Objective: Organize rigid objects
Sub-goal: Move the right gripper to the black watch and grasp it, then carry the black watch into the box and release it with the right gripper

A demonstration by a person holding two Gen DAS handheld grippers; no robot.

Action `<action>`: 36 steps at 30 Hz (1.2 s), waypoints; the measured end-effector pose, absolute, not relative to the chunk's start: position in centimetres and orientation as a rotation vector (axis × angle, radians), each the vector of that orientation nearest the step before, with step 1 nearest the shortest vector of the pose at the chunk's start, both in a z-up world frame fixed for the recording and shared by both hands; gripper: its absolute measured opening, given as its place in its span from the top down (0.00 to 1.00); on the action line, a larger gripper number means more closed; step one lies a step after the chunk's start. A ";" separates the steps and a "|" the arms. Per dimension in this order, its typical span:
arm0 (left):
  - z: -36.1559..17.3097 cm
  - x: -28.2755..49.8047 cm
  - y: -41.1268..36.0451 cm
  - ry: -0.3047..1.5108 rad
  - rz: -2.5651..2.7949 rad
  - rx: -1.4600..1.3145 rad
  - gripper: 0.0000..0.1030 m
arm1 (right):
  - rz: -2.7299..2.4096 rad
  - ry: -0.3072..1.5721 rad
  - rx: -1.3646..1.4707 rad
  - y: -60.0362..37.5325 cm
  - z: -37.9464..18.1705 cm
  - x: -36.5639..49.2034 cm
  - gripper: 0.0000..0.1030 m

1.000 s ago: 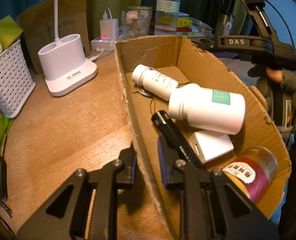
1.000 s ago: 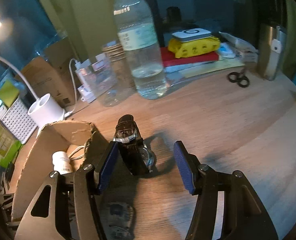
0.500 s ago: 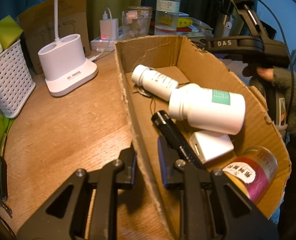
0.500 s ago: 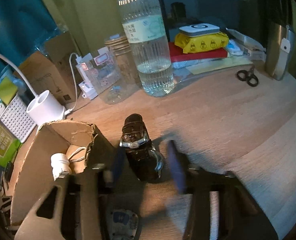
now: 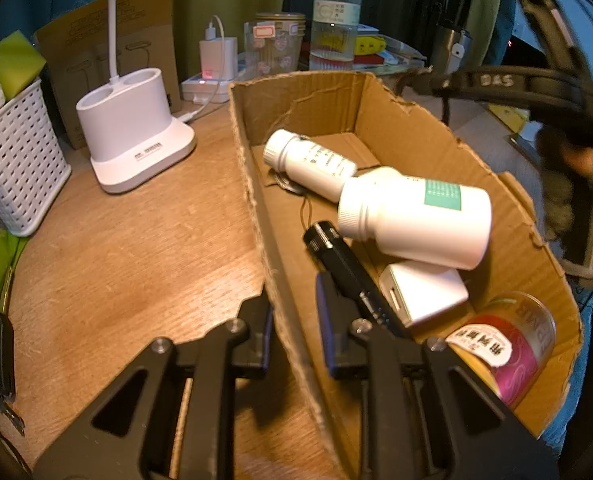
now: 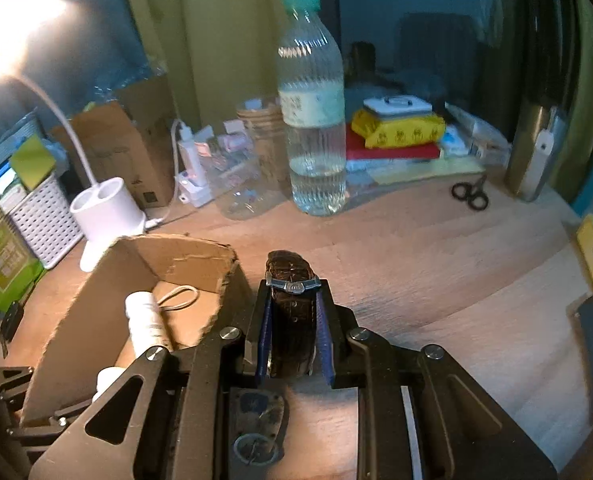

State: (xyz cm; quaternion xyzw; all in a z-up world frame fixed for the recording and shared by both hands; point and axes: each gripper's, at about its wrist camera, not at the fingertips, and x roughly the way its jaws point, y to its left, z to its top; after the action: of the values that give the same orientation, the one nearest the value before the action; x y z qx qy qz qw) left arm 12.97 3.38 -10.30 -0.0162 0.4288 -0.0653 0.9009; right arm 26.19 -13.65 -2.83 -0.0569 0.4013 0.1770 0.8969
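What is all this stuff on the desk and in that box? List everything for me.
cardboard box: 1, brown, centre of desk
pill bottles: 2, white, lying in box
flashlight: 1, black, in box
charger block: 1, white, in box under the big bottle
tin: 1, magenta, box's near corner
lamp base: 1, white, left of box
basket: 1, white, far left
water bottle: 1, clear, back of desk
scissors: 1, black, right
watch: 1, dark strap, in right hand-held gripper
left hand-held gripper: astride box's wall

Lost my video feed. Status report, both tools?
Right tool shut on dark watch. Left tool clamps cardboard box wall. Box already crowded: bottles, flashlight, can.
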 end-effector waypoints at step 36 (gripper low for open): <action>-10.3 13.0 3.4 0.887 -0.135 -0.034 0.81 | 0.524 0.766 -0.287 -5.2 0.2 21.0 0.79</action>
State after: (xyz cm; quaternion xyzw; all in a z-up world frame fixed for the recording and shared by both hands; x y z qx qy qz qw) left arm 12.97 3.42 -10.29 -0.0165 0.4288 -0.0654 0.9009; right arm 21.03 -5.16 0.19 -0.1379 0.3682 0.2517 0.8843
